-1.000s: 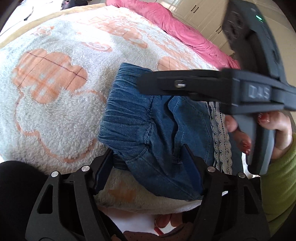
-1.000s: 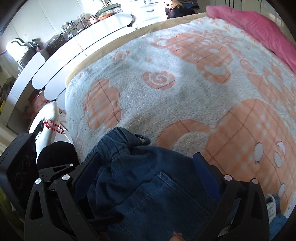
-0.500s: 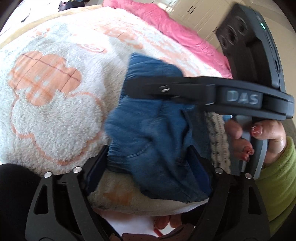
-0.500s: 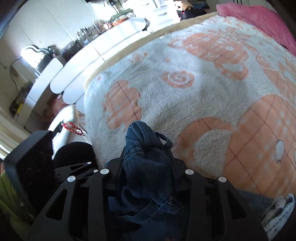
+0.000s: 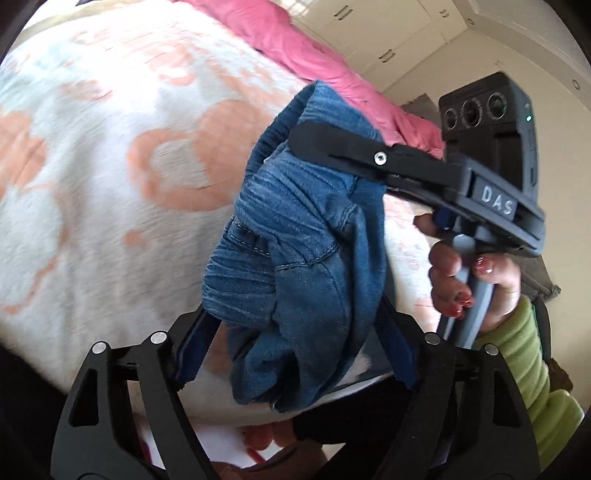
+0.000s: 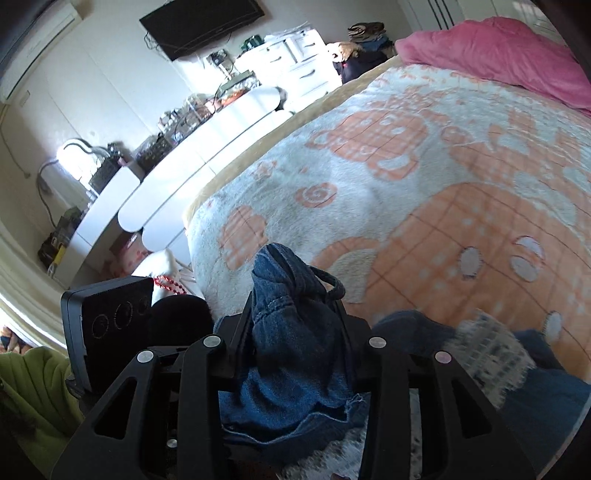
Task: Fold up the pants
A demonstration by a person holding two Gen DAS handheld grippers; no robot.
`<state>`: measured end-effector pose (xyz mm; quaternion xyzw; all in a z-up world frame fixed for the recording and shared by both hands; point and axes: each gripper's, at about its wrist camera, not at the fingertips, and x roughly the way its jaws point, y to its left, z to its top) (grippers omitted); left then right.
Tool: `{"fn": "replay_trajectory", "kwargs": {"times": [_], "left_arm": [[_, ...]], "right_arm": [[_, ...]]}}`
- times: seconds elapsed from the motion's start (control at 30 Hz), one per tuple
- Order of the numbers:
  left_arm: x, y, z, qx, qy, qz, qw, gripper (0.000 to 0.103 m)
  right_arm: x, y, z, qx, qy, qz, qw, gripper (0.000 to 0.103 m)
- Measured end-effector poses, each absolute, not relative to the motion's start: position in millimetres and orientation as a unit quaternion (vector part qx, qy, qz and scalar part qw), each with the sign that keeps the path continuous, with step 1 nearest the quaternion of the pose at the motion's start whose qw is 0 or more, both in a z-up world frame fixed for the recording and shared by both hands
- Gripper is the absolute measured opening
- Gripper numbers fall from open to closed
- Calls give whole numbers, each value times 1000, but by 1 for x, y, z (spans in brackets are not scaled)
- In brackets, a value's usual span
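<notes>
The blue denim pants (image 5: 303, 251) hang bunched above the white and orange fleece blanket (image 5: 110, 177). My right gripper (image 6: 295, 314) is shut on the elastic waistband (image 6: 291, 295) and holds it up; in the left wrist view its finger (image 5: 354, 151) crosses the top of the denim. My left gripper (image 5: 291, 343) is open, its jaws wide on either side of the hanging denim without pinching it. A lace-trimmed hem (image 6: 487, 354) of the pants lies low on the blanket at right.
A pink quilt (image 6: 498, 51) lies at the far end of the bed. White cabinets (image 6: 207, 147) with clutter run along the bed's left side under a wall TV (image 6: 199, 22). The person's green sleeve (image 5: 528, 369) is at right.
My right gripper closed on the waistband and lifted the pants up off the blanket. My left gripper stayed open beneath them.
</notes>
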<state>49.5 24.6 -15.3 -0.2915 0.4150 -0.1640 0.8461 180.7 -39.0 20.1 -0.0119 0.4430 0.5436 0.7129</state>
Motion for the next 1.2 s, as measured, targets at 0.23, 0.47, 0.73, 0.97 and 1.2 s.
{"fn": "replay_trajectory", "kwargs": {"times": [0.23,0.47,0.73,0.97,1.2], "left_arm": [[70,-15,-4,-272,416,-190,847,72],[84,-72,3,-218,426,-243,844,72],[88,-106,-18,-164,451,-253,840,72],[66,-125,-25,-149,451,-263,840,73],[46,-99,-2,-169,425,-263,849,76]], "right_arm": [[190,-94,28,28,426,529,733,56],[196,-165,30,70,398,473,783,74],[181,-184,-1,32,446,401,799,75],[186,-196,-39,-40,490,310,814,67],[183,-203,-40,-32,477,309,822,72]]}}
